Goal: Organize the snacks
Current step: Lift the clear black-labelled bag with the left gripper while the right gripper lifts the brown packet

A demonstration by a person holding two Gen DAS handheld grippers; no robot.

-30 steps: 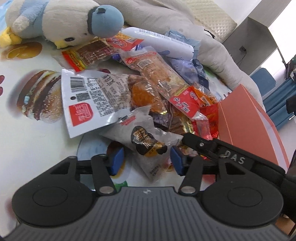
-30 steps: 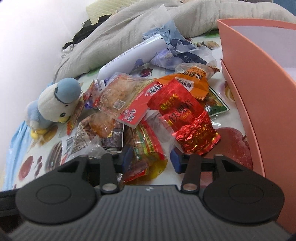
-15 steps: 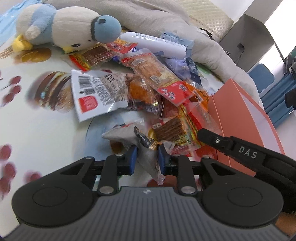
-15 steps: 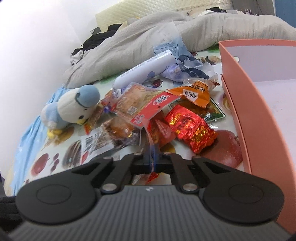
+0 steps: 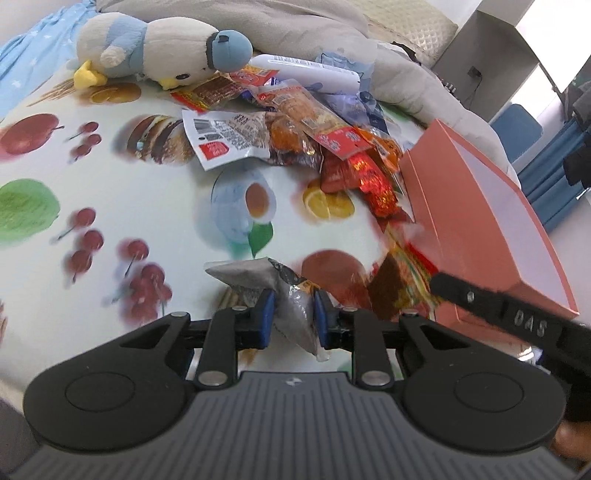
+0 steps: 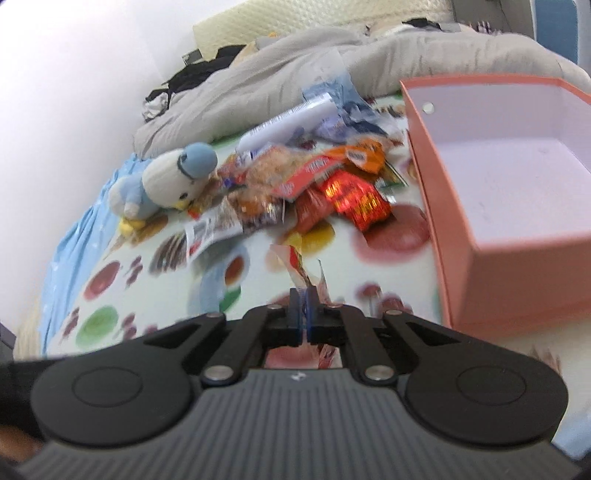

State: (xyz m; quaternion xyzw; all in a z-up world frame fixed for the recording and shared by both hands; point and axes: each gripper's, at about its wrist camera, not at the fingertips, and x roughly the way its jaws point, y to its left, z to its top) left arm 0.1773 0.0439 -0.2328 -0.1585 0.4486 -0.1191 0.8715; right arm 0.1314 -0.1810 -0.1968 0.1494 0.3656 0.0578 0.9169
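My left gripper [image 5: 293,314] is shut on a grey-white snack packet [image 5: 273,284] with a dark print, lifted off the cloth. My right gripper [image 6: 303,308] is shut on the edge of a red and yellow snack packet [image 6: 295,262]; in the left wrist view that same red and yellow packet [image 5: 402,277] hangs from the right gripper's finger [image 5: 480,299]. The snack pile [image 5: 314,136] lies farther back on the fruit-print cloth [image 5: 110,206]. An open orange box [image 6: 517,192] with a pale inside stands to the right, empty as far as I see.
A blue and white plush bird [image 5: 162,55] lies at the far left of the pile. A white tube [image 5: 306,72] and a grey blanket [image 5: 332,29] lie behind it. A pale wall [image 6: 74,74] borders the left side.
Both grippers closed on packets in the pile, then pulled back and up with them. The pile now sits farther away and the orange box shows its open inside.
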